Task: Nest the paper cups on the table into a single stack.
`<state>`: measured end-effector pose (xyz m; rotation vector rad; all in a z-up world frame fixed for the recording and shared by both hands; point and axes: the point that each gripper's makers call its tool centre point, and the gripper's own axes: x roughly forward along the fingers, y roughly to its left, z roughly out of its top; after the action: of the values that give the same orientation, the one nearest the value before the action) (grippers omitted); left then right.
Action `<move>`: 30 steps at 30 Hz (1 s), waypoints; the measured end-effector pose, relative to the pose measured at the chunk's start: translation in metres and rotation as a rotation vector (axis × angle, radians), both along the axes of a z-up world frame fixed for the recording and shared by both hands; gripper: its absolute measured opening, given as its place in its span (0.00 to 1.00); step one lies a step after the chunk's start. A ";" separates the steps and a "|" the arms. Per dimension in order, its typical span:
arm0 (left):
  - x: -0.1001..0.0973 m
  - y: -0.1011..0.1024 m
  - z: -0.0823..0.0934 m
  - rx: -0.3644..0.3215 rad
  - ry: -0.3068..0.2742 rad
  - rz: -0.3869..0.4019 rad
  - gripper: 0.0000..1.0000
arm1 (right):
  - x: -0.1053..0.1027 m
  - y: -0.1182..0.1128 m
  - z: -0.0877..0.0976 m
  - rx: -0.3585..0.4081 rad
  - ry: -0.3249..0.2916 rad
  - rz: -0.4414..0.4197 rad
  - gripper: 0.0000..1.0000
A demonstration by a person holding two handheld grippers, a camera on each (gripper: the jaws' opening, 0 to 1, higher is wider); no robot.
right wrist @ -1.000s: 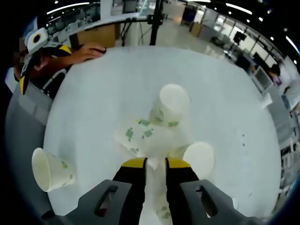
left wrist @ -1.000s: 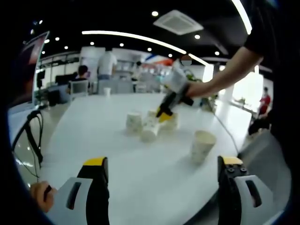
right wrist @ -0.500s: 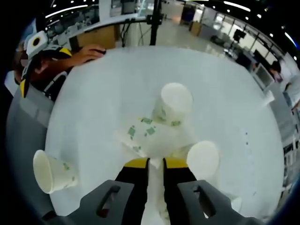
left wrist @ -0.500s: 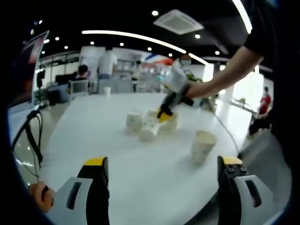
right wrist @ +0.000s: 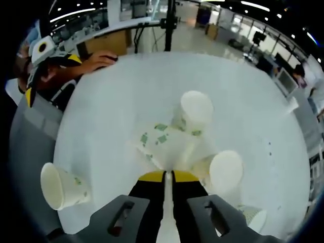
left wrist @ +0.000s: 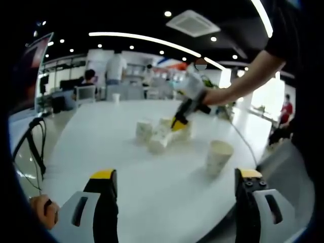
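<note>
Several white paper cups with green prints stand on a round white table (left wrist: 96, 136). My right gripper (right wrist: 168, 176) is shut on the wall of a tilted cup (right wrist: 163, 143), its yellow tips pinching the rim. In the left gripper view this same gripper (left wrist: 178, 121) holds that cup (left wrist: 158, 140) just above the cluster. An upside-down cup (right wrist: 196, 108) stands just beyond, and another one (right wrist: 226, 170) sits to its right. A lone upright cup (left wrist: 218, 157) stands nearer my left gripper (left wrist: 176, 175), which hangs open over the table's near edge with nothing between its fingers.
The lone cup (right wrist: 59, 185) lies near the table (right wrist: 116, 96) rim at the left. Another cup (right wrist: 251, 218) shows at the lower right. A hand (right wrist: 101, 59) rests at the table's far edge beside my left gripper (right wrist: 50, 76). People and desks stand far behind the table (left wrist: 109, 76).
My right gripper's jaws have drawn together onto the cup's wall, and the cup has shifted a little with them. My left gripper has stayed put and open.
</note>
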<state>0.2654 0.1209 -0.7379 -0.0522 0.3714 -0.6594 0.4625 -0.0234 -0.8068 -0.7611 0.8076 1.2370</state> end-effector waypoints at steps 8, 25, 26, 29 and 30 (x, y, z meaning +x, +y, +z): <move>-0.002 -0.001 0.000 -0.001 -0.001 -0.001 0.96 | -0.008 0.002 0.004 0.018 0.002 0.016 0.00; -0.008 -0.004 0.003 -0.007 -0.013 -0.011 0.95 | -0.030 0.005 0.023 0.033 -0.036 0.080 0.00; -0.008 -0.005 0.004 -0.008 -0.013 -0.012 0.95 | -0.032 0.006 0.024 0.029 -0.042 0.090 0.00; -0.009 -0.005 0.005 -0.008 -0.016 -0.016 0.95 | -0.037 0.007 0.026 0.028 -0.042 0.105 0.00; -0.009 -0.005 0.005 -0.009 -0.016 -0.016 0.95 | -0.040 0.007 0.028 0.027 -0.044 0.114 0.00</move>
<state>0.2563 0.1158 -0.7328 -0.0529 0.3538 -0.6774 0.4225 -0.0160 -0.7790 -0.8193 0.7185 1.3257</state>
